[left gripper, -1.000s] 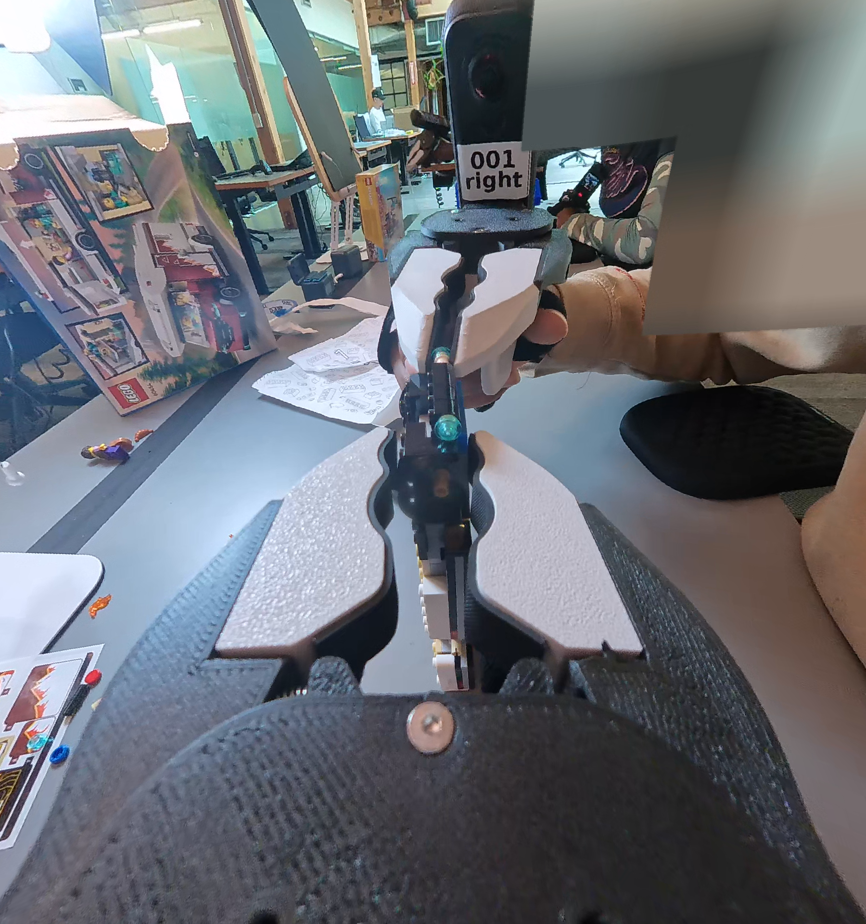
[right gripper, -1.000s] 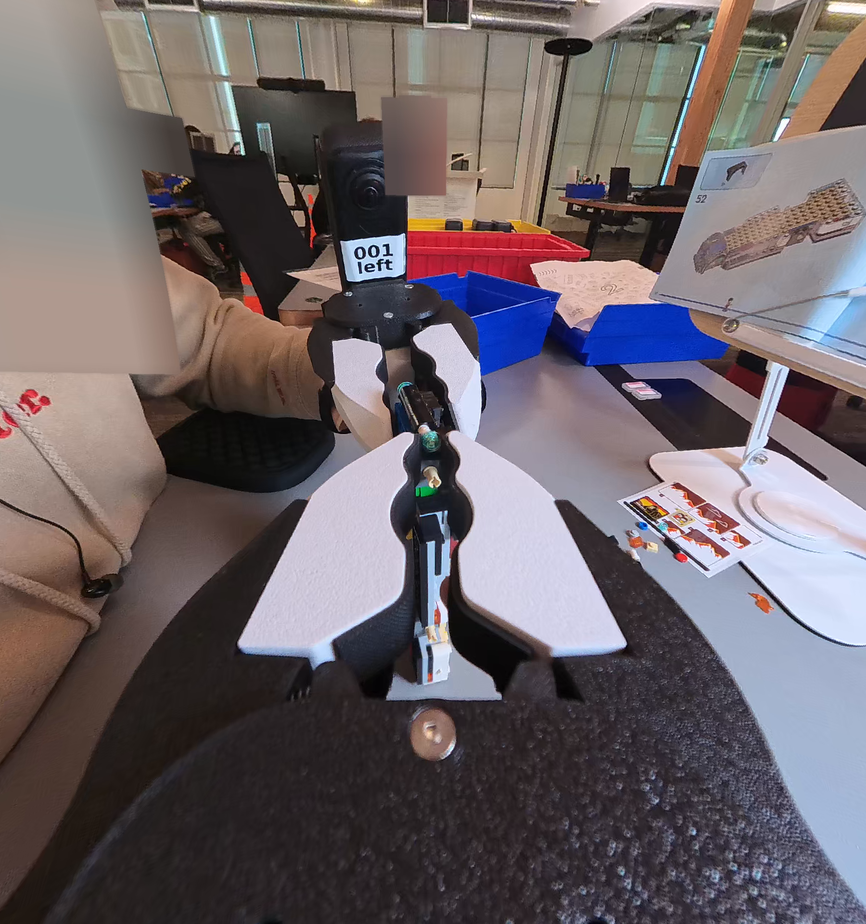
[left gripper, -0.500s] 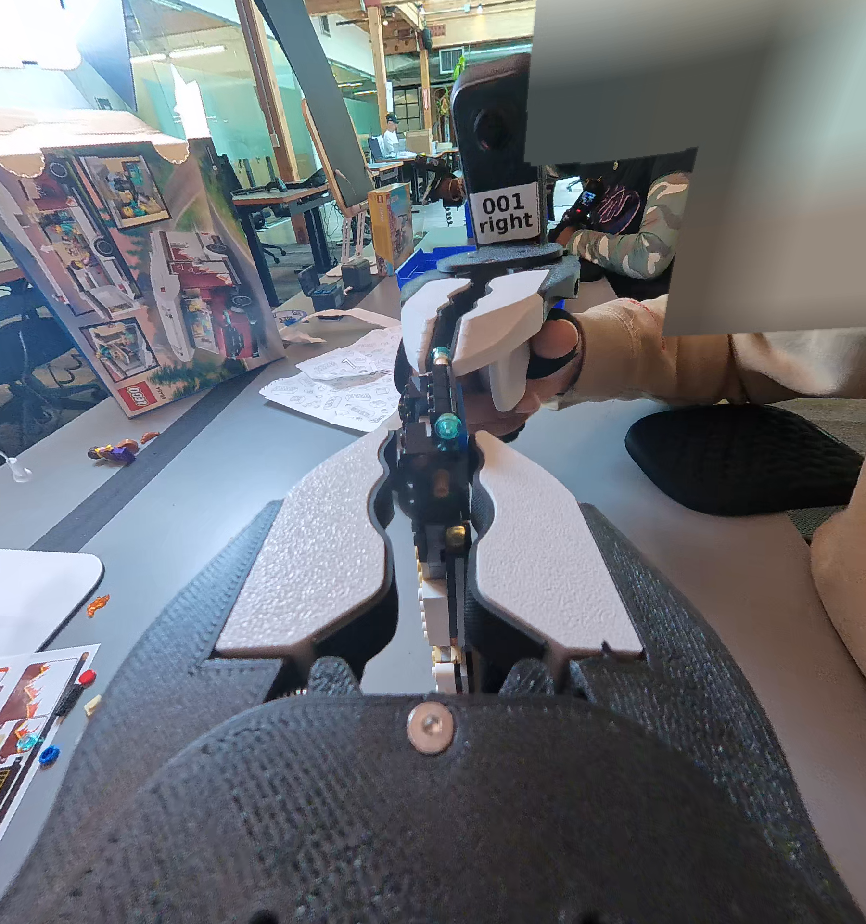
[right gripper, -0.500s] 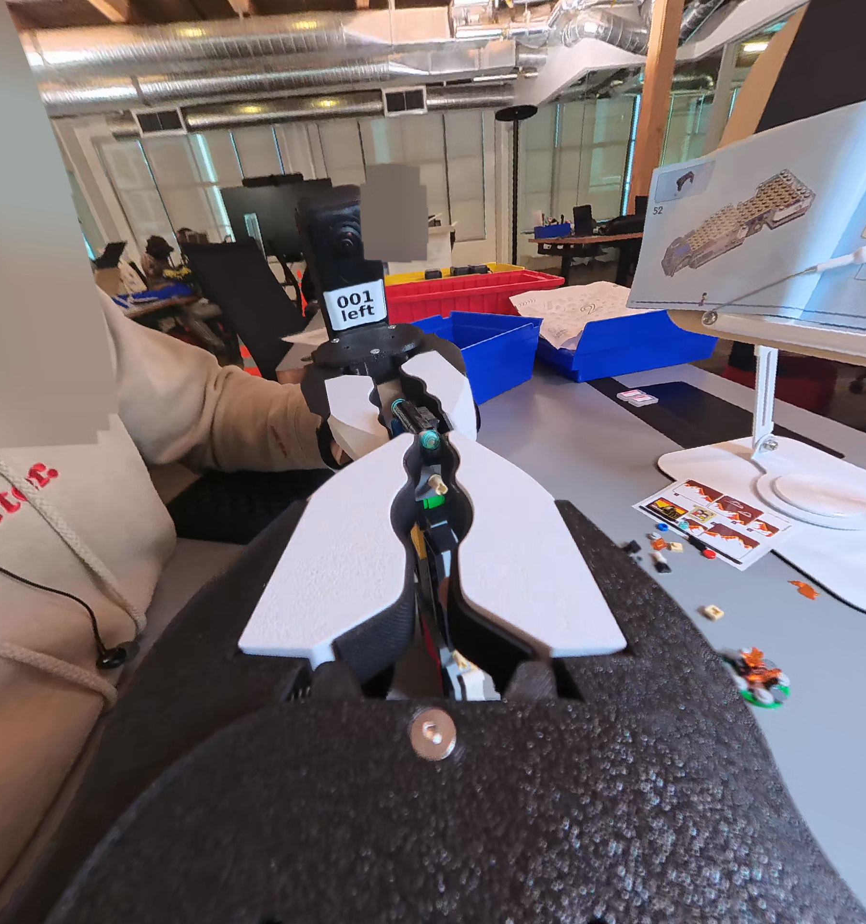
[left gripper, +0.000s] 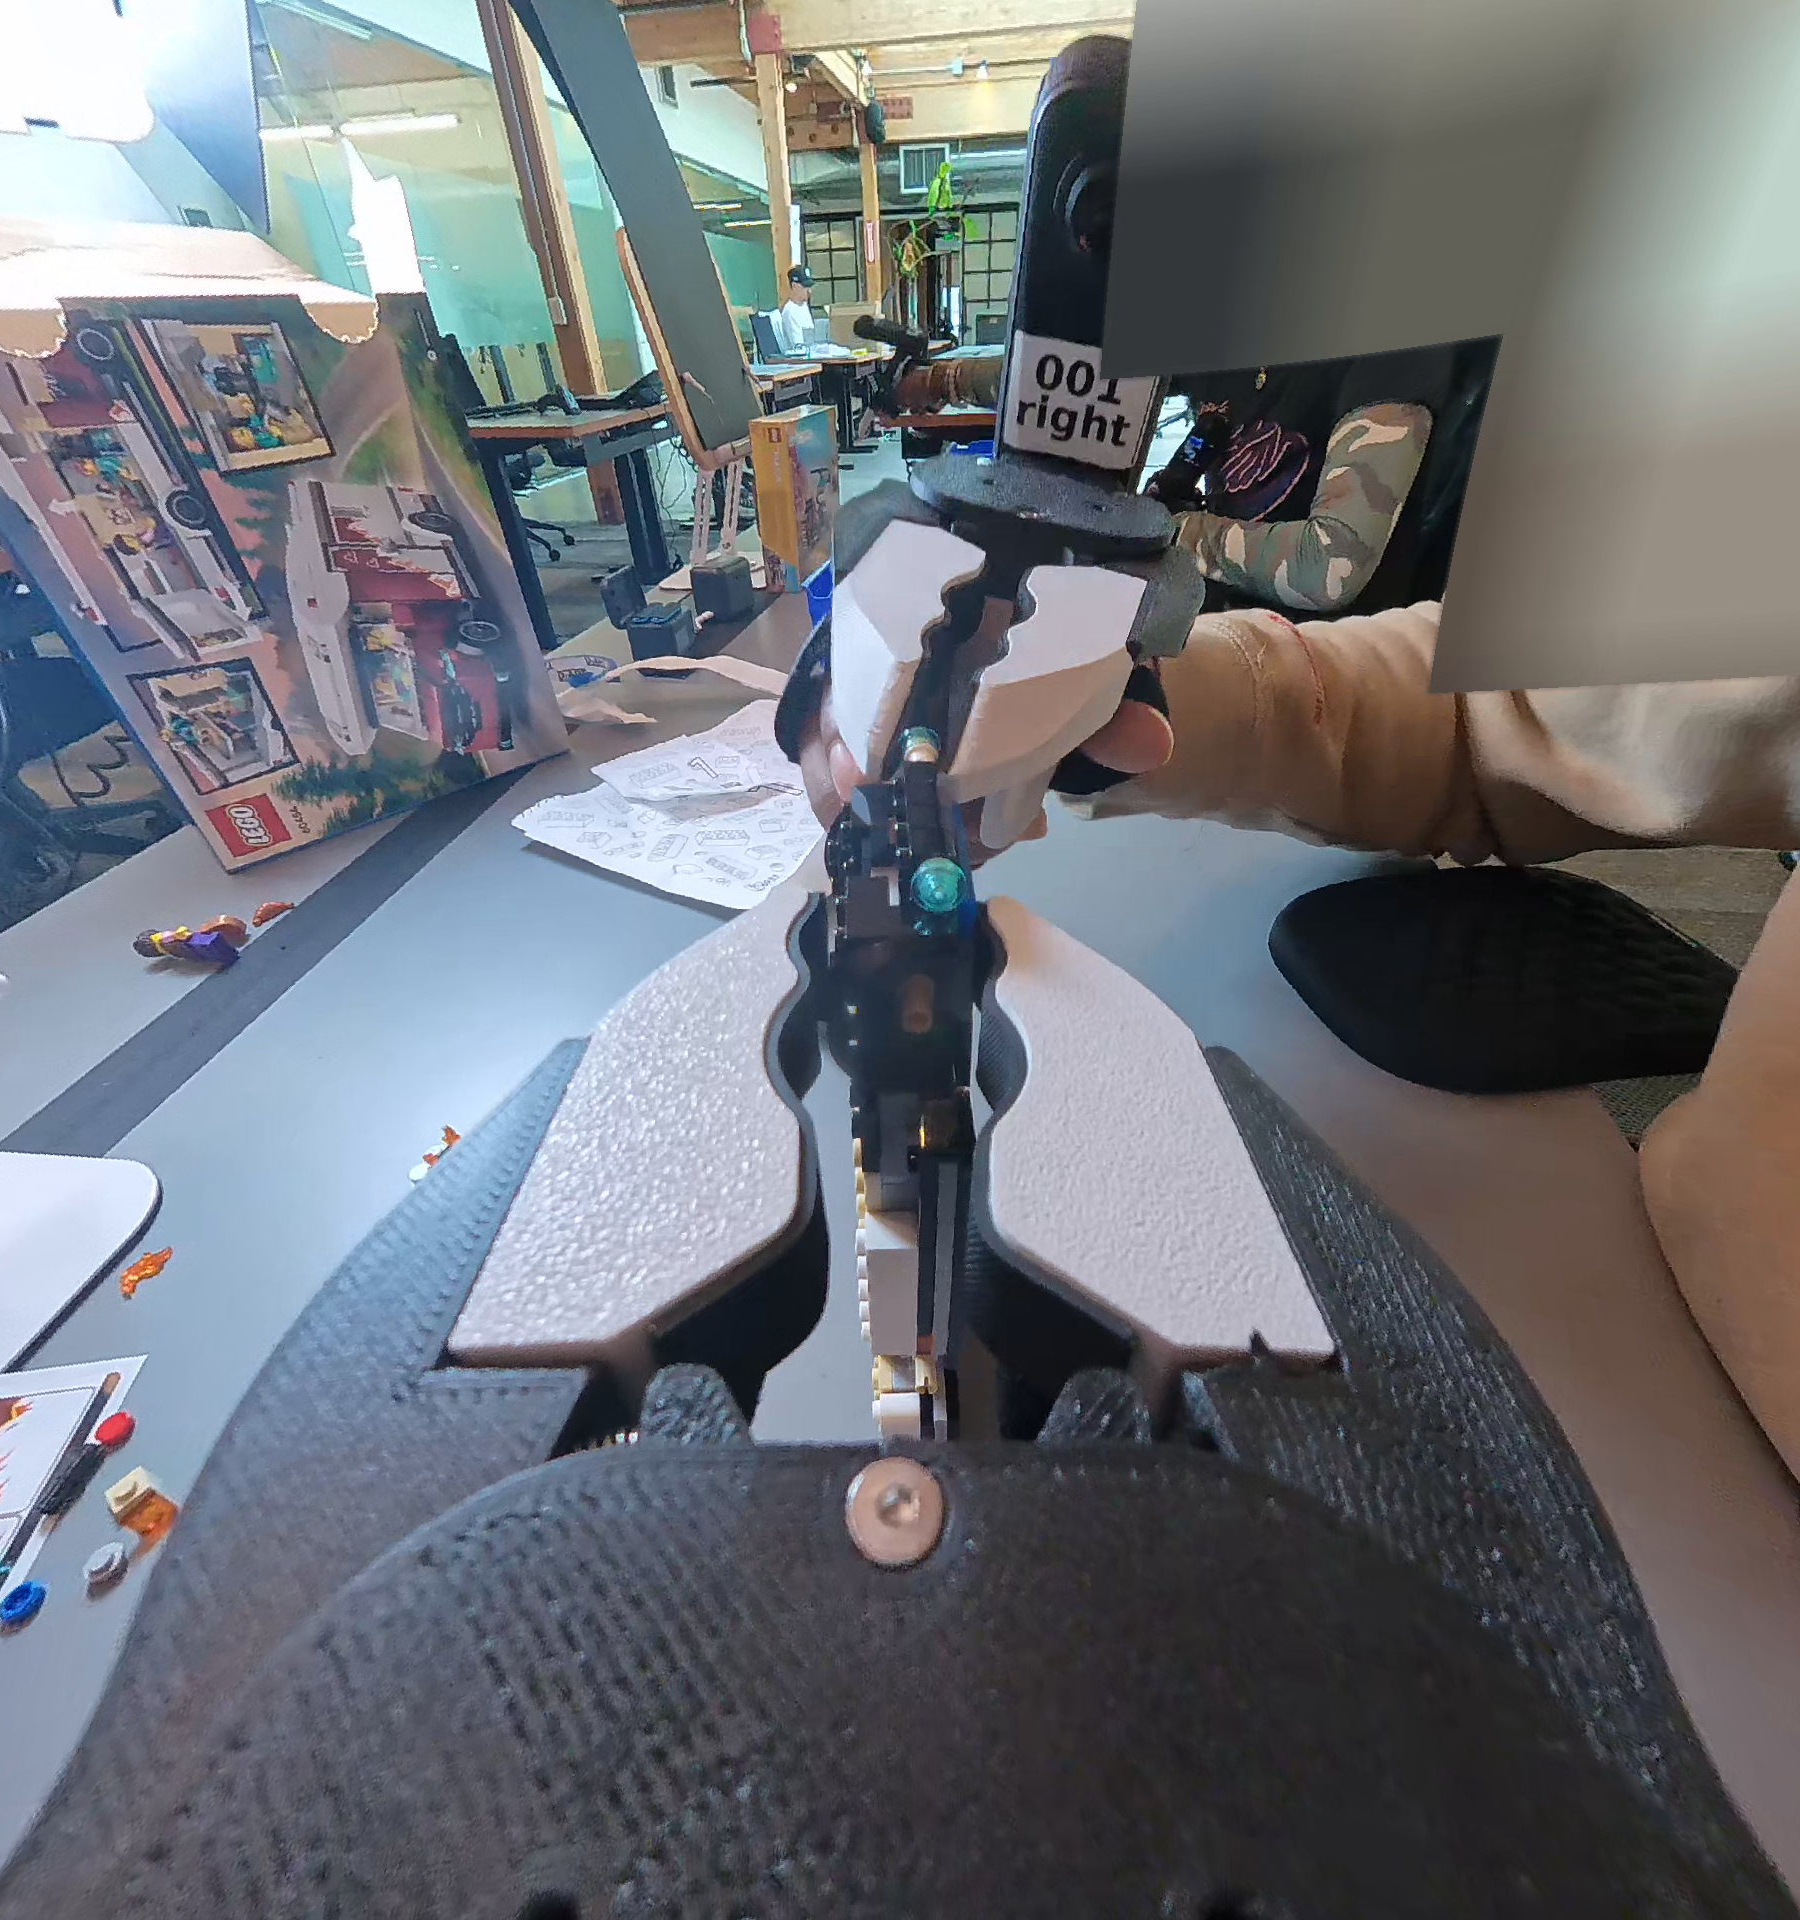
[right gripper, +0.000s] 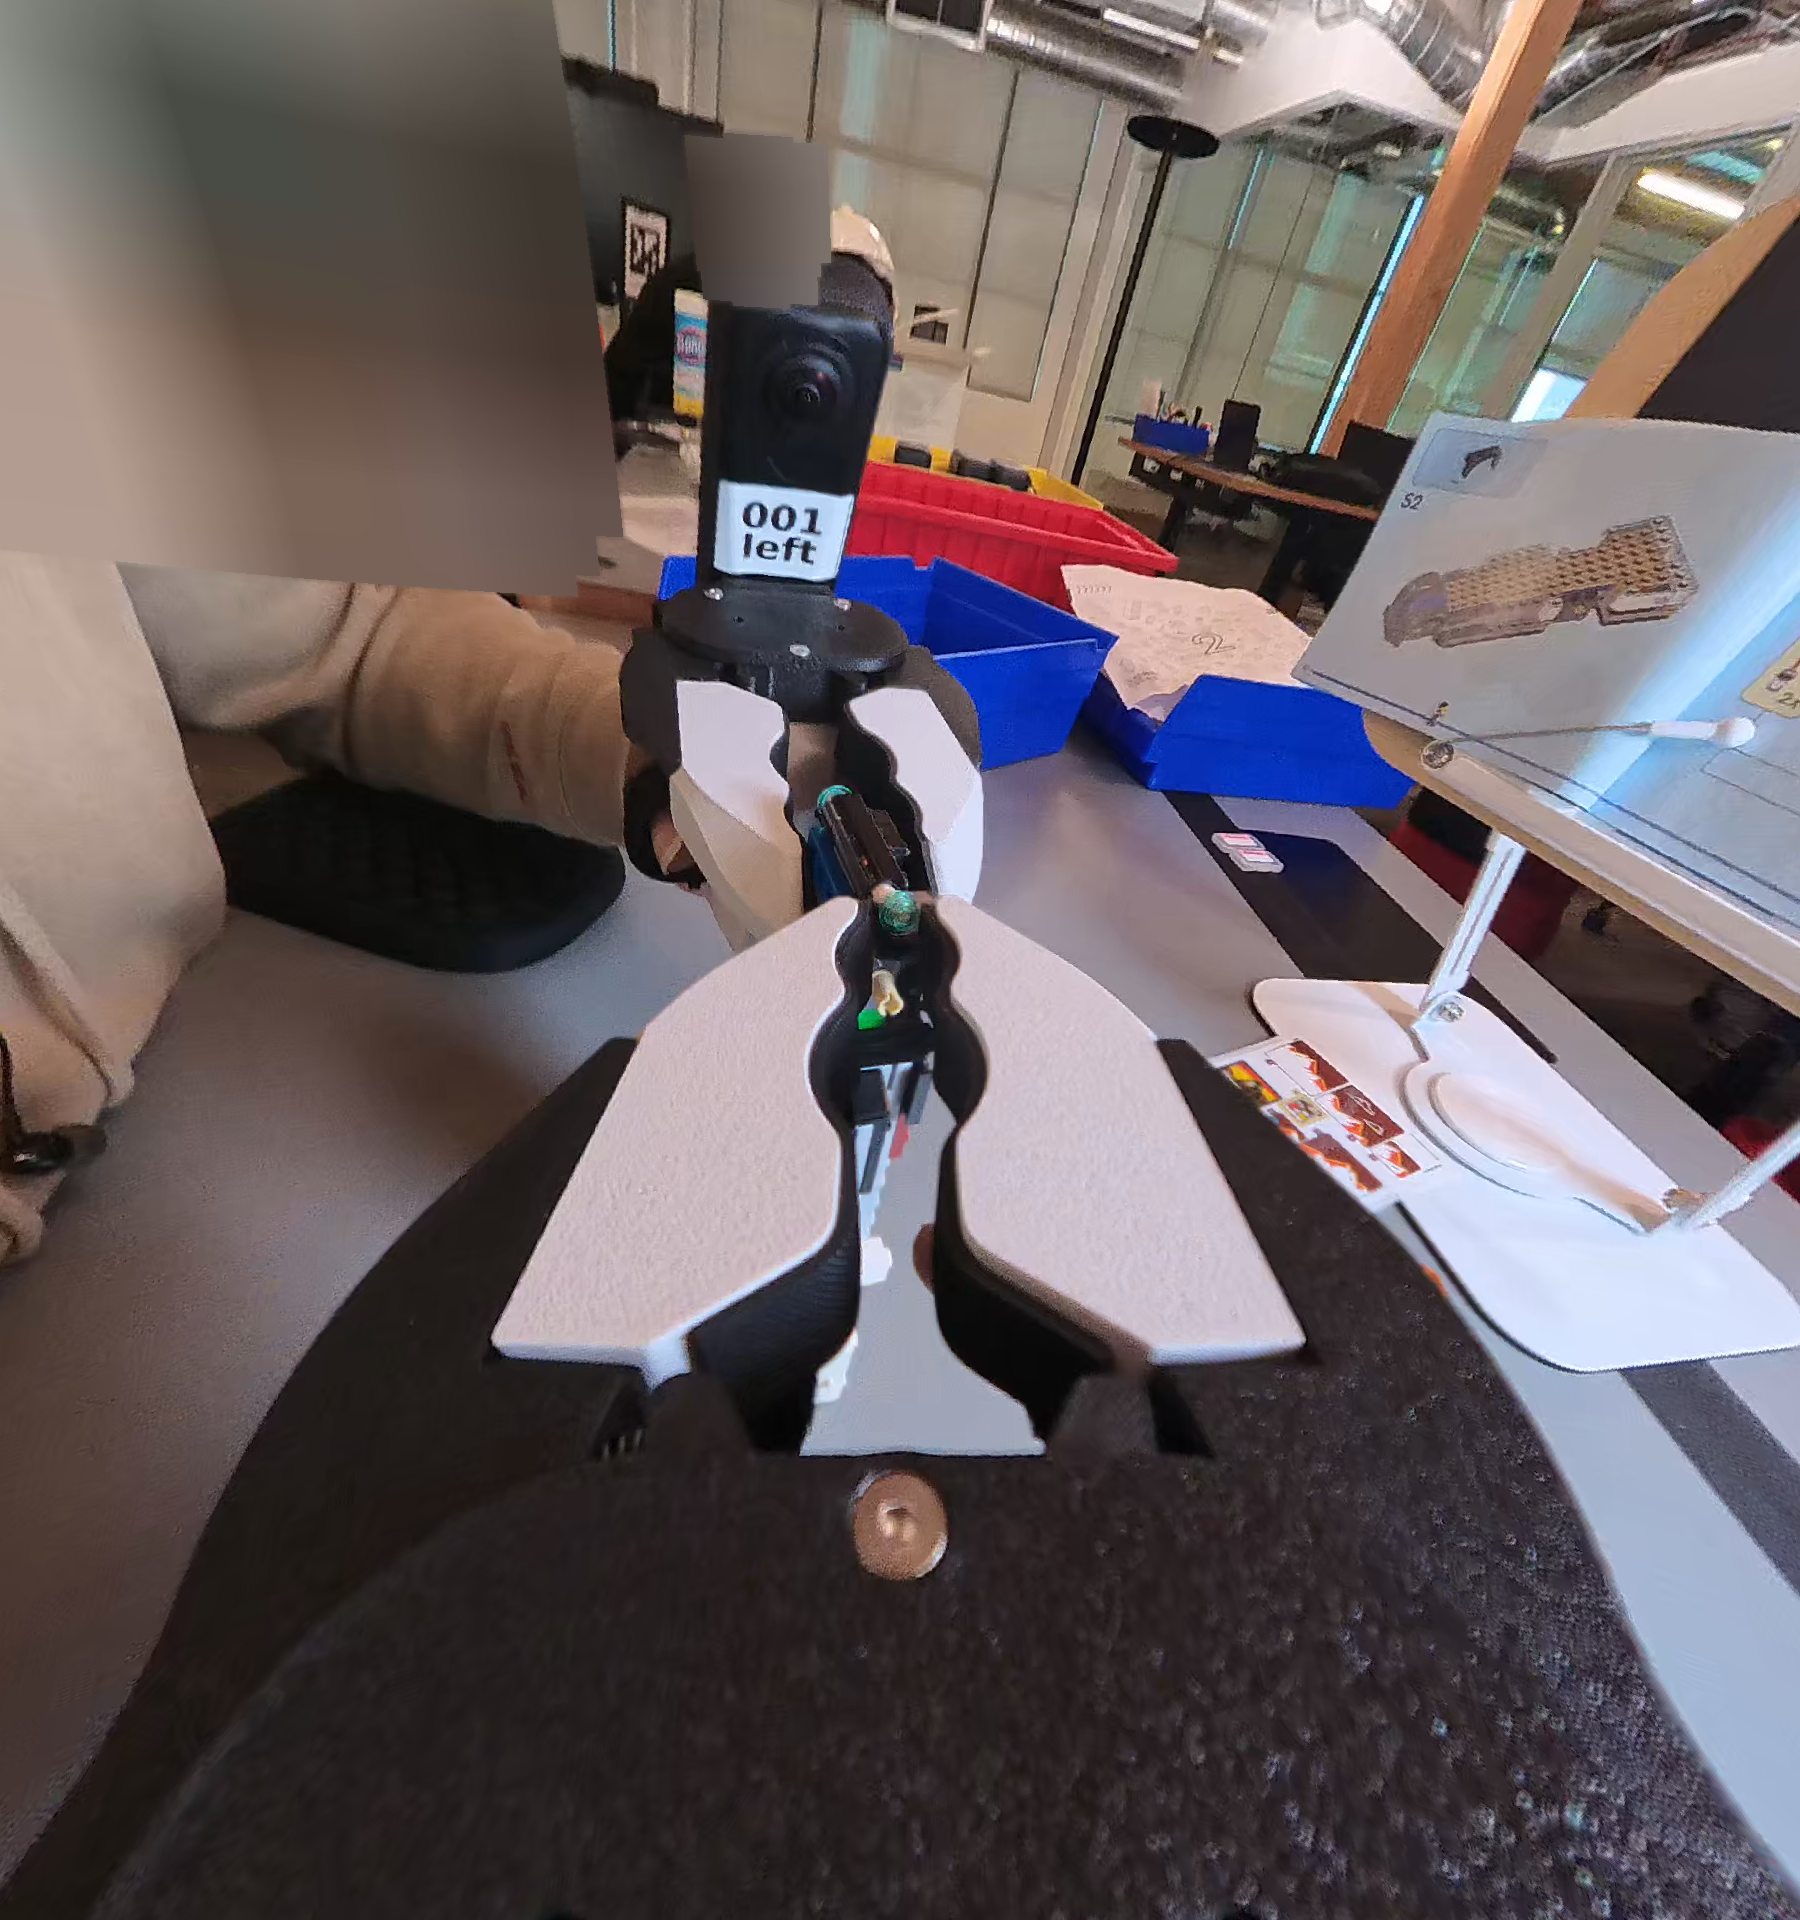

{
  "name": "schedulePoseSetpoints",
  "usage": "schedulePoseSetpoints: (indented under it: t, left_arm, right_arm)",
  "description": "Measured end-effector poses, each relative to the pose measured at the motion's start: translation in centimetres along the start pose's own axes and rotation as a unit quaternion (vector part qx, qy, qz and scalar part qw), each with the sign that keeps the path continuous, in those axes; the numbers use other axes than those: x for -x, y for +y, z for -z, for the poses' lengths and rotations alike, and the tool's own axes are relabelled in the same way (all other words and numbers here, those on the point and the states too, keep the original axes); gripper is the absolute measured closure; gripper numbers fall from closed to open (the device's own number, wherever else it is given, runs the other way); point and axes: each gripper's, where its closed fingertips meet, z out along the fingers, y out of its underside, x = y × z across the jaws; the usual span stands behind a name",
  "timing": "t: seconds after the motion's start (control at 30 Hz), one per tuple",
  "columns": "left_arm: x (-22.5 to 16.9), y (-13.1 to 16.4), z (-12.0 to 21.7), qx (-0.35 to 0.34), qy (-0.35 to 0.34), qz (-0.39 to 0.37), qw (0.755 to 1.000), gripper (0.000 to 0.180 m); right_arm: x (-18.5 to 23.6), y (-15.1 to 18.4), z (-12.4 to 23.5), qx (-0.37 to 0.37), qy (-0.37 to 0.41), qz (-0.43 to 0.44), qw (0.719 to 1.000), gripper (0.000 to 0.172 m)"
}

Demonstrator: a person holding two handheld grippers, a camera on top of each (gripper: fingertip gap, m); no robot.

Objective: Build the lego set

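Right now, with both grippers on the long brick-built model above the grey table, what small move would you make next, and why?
Probably hold steady and ease the two ends level. The left gripper and the right gripper each clamp one end of the long black, white and grey brick model, lifted above the grey table. Its turquoise studs stick out, so twisting might pop parts off.

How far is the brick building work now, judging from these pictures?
Done: a long black brick model is partly assembled. In hand: left gripper and right gripper both grip it above the table. Left: loose small pieces near the sticker sheet remain unused.
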Motion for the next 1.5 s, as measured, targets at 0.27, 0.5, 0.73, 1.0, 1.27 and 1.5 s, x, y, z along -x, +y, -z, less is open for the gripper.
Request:
schedulePoseSetpoints:
  t: [0.27, 0.5, 0.73, 1.0, 1.27, 1.5]
  left_arm:
    - [0.1, 0.0, 0.0, -0.002, 0.007, 0.010, 1.000, 0.155]
    - [0.2, 0.0, 0.0, -0.003, -0.003, 0.014, 1.000, 0.155]
    - [0.5, 0.1, 0.0, -0.006, -0.013, 0.013, 1.000, 0.155]
    - [0.3, 0.1, 0.1, 0.002, -0.007, 0.001, 1.000, 0.155]
    - [0.0, 0.1, 0.0, 0.009, -0.003, -0.007, 1.000, 0.154]
    - [0.0, 0.1, 0.0, 0.008, -0.001, -0.007, 1.000, 0.154]
  right_arm:
    - [-0.1, 0.0, 0.0, 0.009, 0.004, 0.038, 0.999, 0.162]
    - [0.3, 0.4, -0.4, 0.049, 0.022, 0.057, 0.997, 0.146]
    - [-0.2, 0.0, -0.4, 0.043, 0.060, 0.058, 0.996, 0.154]
    - [-3.2, 0.2, 4.0, 0.034, 0.110, 0.001, 0.993, 0.154]
    - [-3.9, 6.7, 10.1, 0.164, 0.142, -0.047, 0.975, 0.154]
    - [-3.3, 7.8, 12.7, 0.161, 0.170, -0.072, 0.970, 0.154]
